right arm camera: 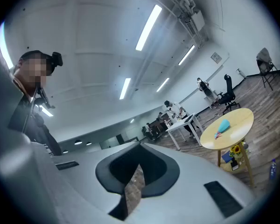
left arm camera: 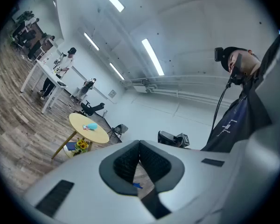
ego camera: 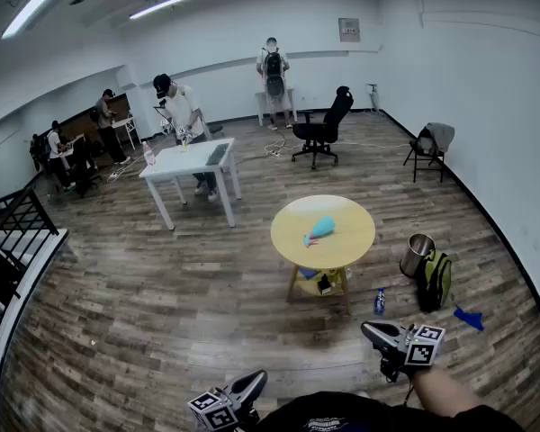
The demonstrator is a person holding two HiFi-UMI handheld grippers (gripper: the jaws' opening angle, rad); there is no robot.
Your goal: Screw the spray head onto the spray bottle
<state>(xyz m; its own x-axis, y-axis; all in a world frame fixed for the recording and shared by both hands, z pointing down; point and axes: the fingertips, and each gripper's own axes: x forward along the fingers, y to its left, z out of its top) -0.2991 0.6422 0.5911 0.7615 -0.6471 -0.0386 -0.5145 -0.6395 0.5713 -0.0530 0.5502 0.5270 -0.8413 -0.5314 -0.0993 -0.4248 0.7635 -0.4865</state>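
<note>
Nearest us, our left tongs (ego camera: 256, 382) and right tongs (ego camera: 369, 330) are both closed on nothing. Well ahead, the teal spray bottle (ego camera: 321, 229) lies on the round bench (ego camera: 353, 221). We judge nothing begun. Reaching, gripping and screwing all remain, and its head is too small to make out.

Left gripper (left arm camera: 140, 146) jaws together, yellow table (left arm camera: 101, 135) beyond

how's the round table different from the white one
The round table has a yellow round top and a low shelf; the white table is rectangular, with no shelf. The round table is nearer, the white table further back. A blue bottle lies on the round table; a person stands at the white table. Both stand on the wood floor.
</note>
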